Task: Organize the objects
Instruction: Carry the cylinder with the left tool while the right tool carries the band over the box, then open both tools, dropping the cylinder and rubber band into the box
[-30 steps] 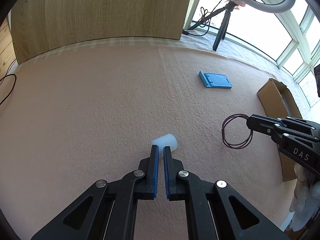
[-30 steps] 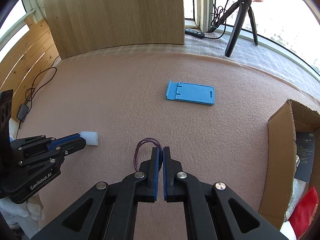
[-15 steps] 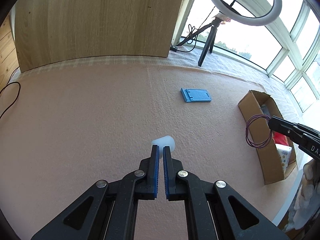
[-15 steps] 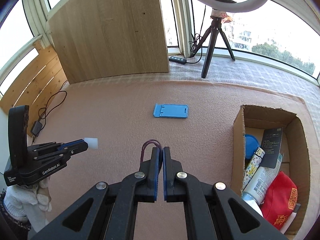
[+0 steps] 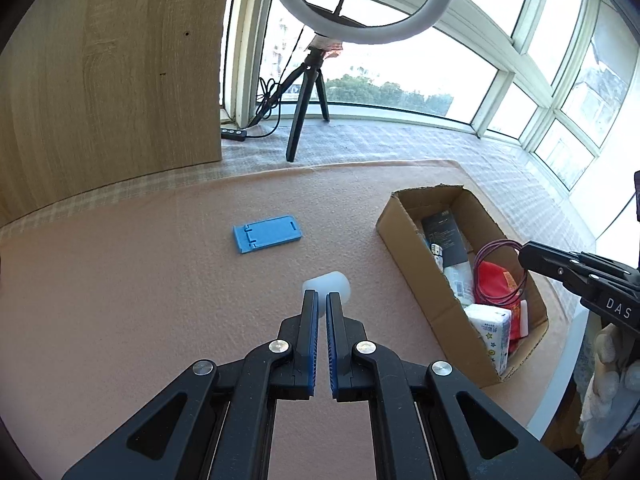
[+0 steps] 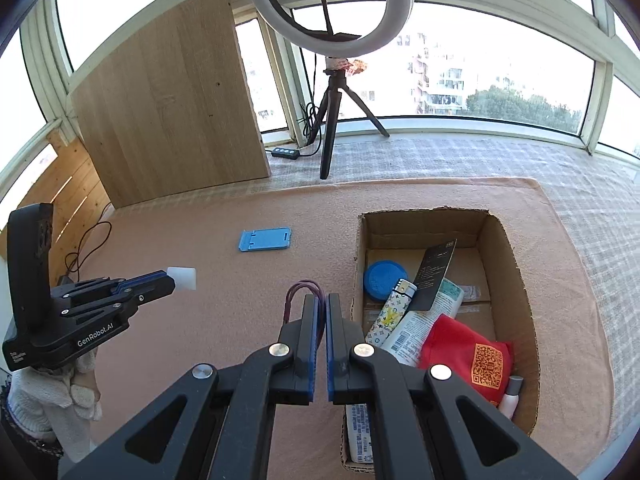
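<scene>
My left gripper is shut on a small white cup and holds it in the air above the pink mat; it also shows in the right wrist view with the cup. My right gripper is shut on a coil of dark red cord, raised beside the left wall of the cardboard box. In the left wrist view the cord hangs from the right gripper over the box. A blue phone stand lies flat on the mat.
The box holds a red pouch, a blue lid, a black card, tubes and a tissue pack. A ring light on a tripod and a wooden board stand at the back. The table edge runs right of the box.
Both grippers have risen well above the mat with their loads. The right gripper has carried the cord rightward to the box, which has come fully into view.
</scene>
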Motion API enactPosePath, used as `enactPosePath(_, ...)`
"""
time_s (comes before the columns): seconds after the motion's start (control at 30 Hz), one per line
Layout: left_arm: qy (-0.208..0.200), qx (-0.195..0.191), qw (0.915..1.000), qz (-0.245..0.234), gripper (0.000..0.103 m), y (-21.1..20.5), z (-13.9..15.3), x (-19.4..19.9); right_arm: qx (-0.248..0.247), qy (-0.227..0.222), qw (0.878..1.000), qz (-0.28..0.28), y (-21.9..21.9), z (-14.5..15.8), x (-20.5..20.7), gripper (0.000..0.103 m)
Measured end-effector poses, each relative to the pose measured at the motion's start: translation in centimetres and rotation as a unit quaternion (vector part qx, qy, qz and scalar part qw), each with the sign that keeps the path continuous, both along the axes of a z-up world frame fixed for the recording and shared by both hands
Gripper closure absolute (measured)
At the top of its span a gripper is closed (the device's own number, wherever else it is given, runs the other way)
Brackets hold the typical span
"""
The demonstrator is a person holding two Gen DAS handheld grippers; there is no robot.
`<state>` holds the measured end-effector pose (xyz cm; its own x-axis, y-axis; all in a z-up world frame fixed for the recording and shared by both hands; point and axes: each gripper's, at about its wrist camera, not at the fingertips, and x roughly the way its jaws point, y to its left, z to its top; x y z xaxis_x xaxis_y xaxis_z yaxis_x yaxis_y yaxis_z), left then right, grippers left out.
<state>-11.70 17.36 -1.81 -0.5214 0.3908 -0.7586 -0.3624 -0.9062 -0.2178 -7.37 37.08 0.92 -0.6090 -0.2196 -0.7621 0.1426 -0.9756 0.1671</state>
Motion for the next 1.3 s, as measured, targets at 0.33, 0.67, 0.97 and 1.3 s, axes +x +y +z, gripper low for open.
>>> enactPosePath(0.33,0.004,0.009,0.998,-0.063,0.099,8.7,0.4,-0.6,-0.008,-0.004,0.998,-0.064,7.2,-0.2,1.8,0.1)
enactPosePath(0.67,-0.003,-0.001,0.9954,-0.096,0.099,14.8,-0.3,-1.4,-0.012,-0.022,0.995,-0.094,10.8,-1.7,2.7,0.1)
enactPosePath(0.97,-0.005,-0.014,0.9931,-0.116,0.099,17.9,-0.7,-1.3,-0.025,-0.033,0.994,-0.099,12.0,-2.2,3.0,0.1)
enactPosePath(1.3,-0.001,-0.026,0.9918,-0.126,0.089,19.6,-0.6,-1.0,-0.034,-0.037,0.993,-0.103,12.7,-2.3,3.3,0.092)
